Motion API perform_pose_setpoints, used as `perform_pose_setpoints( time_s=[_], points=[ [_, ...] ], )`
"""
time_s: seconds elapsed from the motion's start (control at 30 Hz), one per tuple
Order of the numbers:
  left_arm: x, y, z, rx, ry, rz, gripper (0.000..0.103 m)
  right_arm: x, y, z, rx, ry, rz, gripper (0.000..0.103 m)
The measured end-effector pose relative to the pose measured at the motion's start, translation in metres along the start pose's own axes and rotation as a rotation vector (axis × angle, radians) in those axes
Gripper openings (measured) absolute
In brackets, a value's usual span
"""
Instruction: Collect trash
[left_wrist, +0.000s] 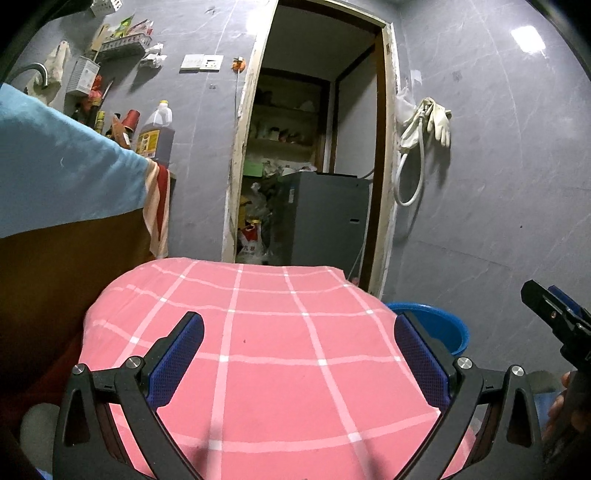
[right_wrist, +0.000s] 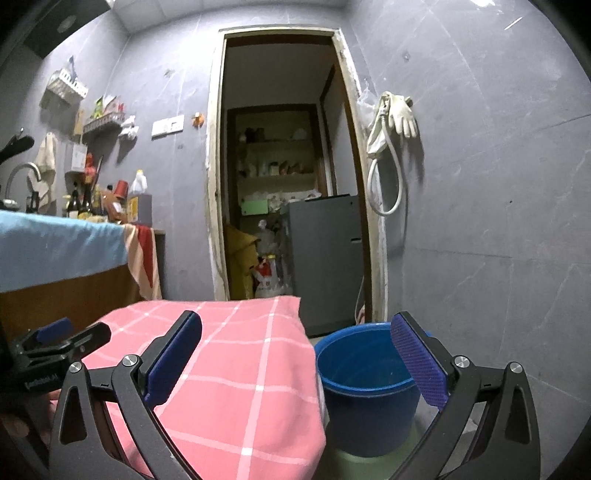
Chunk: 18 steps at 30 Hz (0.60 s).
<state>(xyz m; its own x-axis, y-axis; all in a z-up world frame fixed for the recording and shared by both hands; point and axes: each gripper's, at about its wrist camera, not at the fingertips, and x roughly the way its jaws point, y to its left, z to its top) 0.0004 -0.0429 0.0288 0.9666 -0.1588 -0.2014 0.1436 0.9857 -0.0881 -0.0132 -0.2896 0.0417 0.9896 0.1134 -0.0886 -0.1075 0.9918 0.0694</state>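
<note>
My left gripper (left_wrist: 299, 328) is open and empty above a table draped in a pink checked cloth (left_wrist: 266, 350). My right gripper (right_wrist: 295, 332) is open and empty, its left finger over the cloth's right edge (right_wrist: 229, 369) and its right finger over a blue bucket (right_wrist: 365, 384) that stands beside the table. The bucket's rim also shows in the left wrist view (left_wrist: 439, 321). The right gripper appears at the far right of the left wrist view (left_wrist: 554, 314), and the left gripper at the far left of the right wrist view (right_wrist: 62, 339). No trash shows on the cloth.
A counter with a light blue cloth (left_wrist: 55, 166), an oil jug (left_wrist: 157, 133) and bottles stands at the left. An open doorway (left_wrist: 310, 147) ahead leads to a cluttered storeroom with a grey cabinet (left_wrist: 325, 218). Gloves and a hose (left_wrist: 424, 125) hang on the grey wall.
</note>
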Motion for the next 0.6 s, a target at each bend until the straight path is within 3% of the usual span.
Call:
perform_pose_setpoints(
  time_s=[0.3,0.6],
  points=[
    [0.004,0.005,-0.011,-0.001,0.031,0.031,0.101,0.021,-0.004,-0.019,0.065,0.142,-0.006,0.103],
    [0.007,0.011,-0.016,-0.007,0.045,0.049,0.101,0.024,-0.004,-0.022,0.067,0.168,-0.024,0.103]
  ],
)
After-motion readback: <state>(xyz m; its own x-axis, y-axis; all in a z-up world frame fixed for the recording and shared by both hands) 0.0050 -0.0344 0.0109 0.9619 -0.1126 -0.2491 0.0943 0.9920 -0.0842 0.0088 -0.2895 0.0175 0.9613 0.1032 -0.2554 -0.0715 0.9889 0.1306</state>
